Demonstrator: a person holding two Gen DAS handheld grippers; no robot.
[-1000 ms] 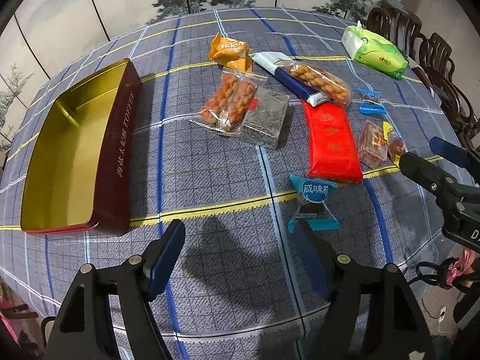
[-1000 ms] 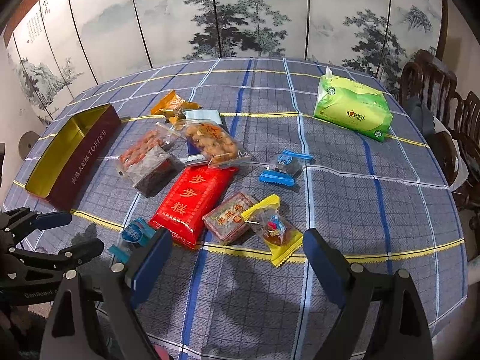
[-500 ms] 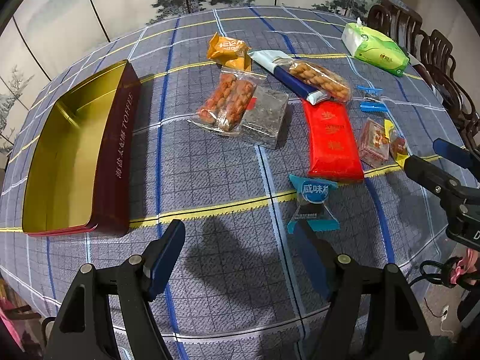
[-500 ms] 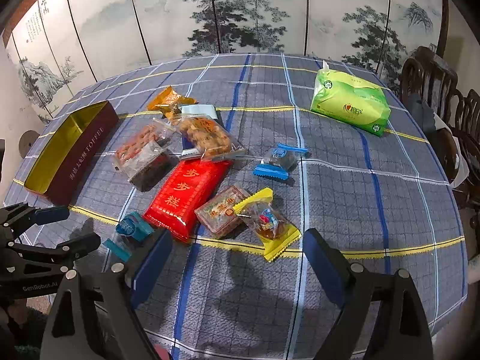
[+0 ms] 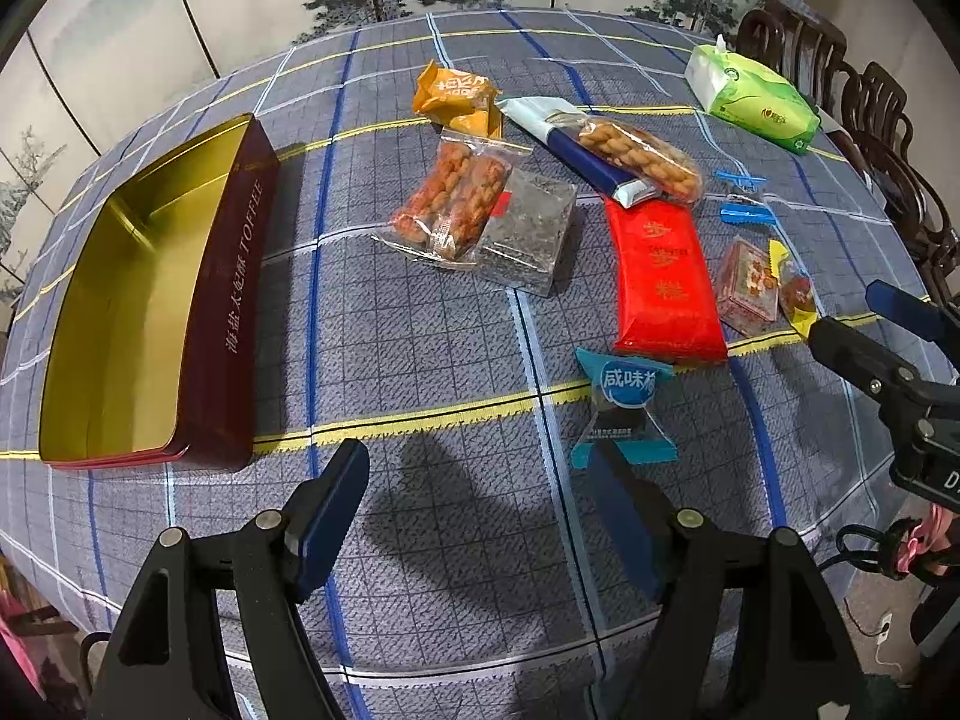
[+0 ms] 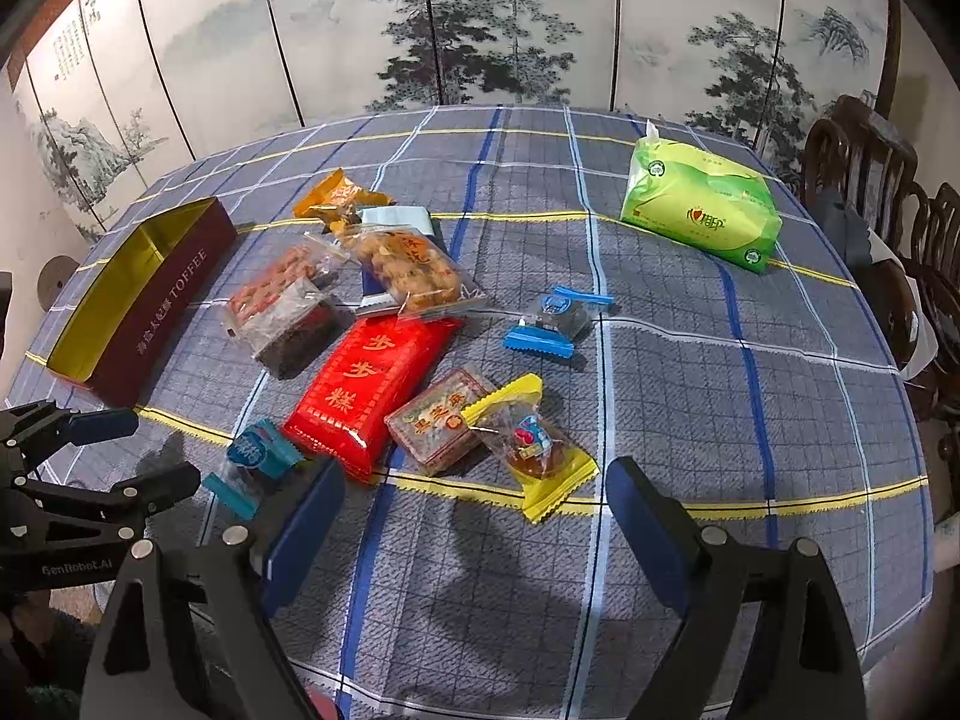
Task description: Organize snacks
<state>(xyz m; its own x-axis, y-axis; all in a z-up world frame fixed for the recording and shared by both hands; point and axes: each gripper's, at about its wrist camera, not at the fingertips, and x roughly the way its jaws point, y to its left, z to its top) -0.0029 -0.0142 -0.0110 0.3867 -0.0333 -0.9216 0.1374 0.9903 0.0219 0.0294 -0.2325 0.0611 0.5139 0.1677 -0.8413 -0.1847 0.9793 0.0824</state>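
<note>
The open toffee tin (image 5: 150,306), maroon outside and gold inside, lies at the far left of the plaid tablecloth (image 5: 420,330) with nothing in it, and everything else sits to its right. Just right of the tin, the left gripper (image 5: 480,510) hangs low over the near edge of the cloth with its jaws spread wide and nothing between them. Farther right of the tin lie a clear pack of orange twisted snacks (image 5: 456,198) overlapping a dark clear-wrapped block (image 5: 528,234), and beyond them an orange pouch (image 5: 456,99). Next come a blue-and-white wrapper (image 5: 576,150) with a clear bag of fried twists (image 5: 642,159) lying across it. A red packet (image 5: 663,282) lies nearer, and at its near end, just ahead of the left gripper's right finger, a small blue candy (image 5: 624,408). Still farther from the tin are a small clear red-printed box (image 6: 441,429) touching a yellow-edged sweet (image 6: 534,450), and beyond them a second blue candy (image 6: 555,321). The right gripper (image 6: 474,528) hovers near the yellow-edged sweet, fingers wide apart and empty. Farthest from the tin, a green tissue pack (image 6: 702,210) rests near the wooden chairs (image 6: 864,168).
</note>
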